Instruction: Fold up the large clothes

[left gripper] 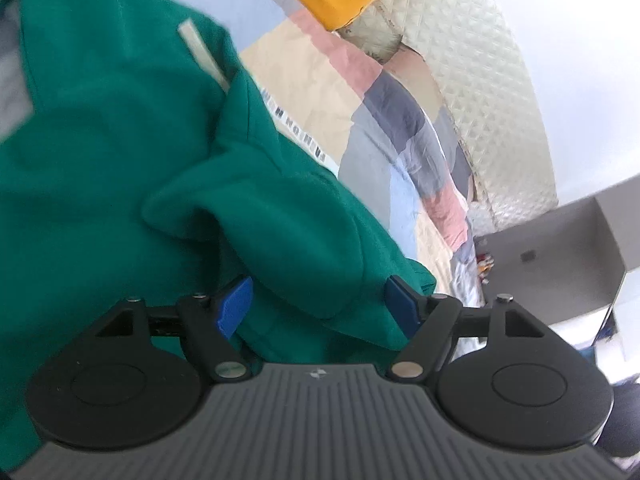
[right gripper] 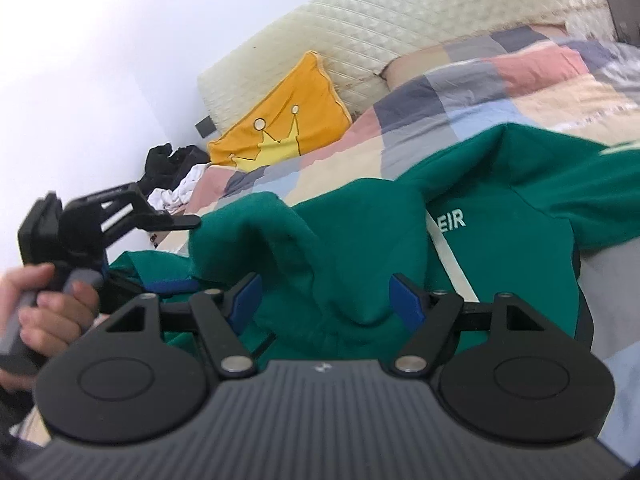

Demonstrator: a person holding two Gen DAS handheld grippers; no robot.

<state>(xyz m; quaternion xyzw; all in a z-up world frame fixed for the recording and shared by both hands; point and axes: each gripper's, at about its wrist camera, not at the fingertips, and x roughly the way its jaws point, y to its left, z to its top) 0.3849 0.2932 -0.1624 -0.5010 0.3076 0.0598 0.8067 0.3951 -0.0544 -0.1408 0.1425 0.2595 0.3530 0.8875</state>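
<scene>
1. The bed (right gripper: 500, 92), under a patchwork quilt of pink, blue, grey and cream squares, fills the ground ahead of both claws and carries everything else; a quilted cream headboard (right gripper: 360, 36) stands at its far end.
2. The green hoodie (right gripper: 352, 240), the garment to be folded, lies heaped on the quilt directly in front of both claws, bunched in thick rolls rather than flat. Pale lettering and a pale drawstring show just ahead of the right claw's right-hand finger.
3. A yellow cushion (right gripper: 288, 120) with a crown drawing leans on the headboard, well beyond the claws.
4. The right gripper (right gripper: 326, 300) stands with its jaws wide apart; a fold of green cloth bulges up between the blue pads, but neither pad presses on it, so nothing is held.
5. The left gripper (left gripper: 320, 308) is likewise spread wide, a hump of hoodie fabric between its pads without being pinched. In the right wrist view it appears off to the left, carried by the person's hand (right gripper: 44, 312).
6. Judged from this, a fold has just been laid down and let go; the garment is still lumpy, so the task looks partway done.
7. The next move calls for drawing both claws clear of the cloth, then picking a fresh edge or sleeve, closing firmly on one layer, and carrying it across evenly.
</scene>
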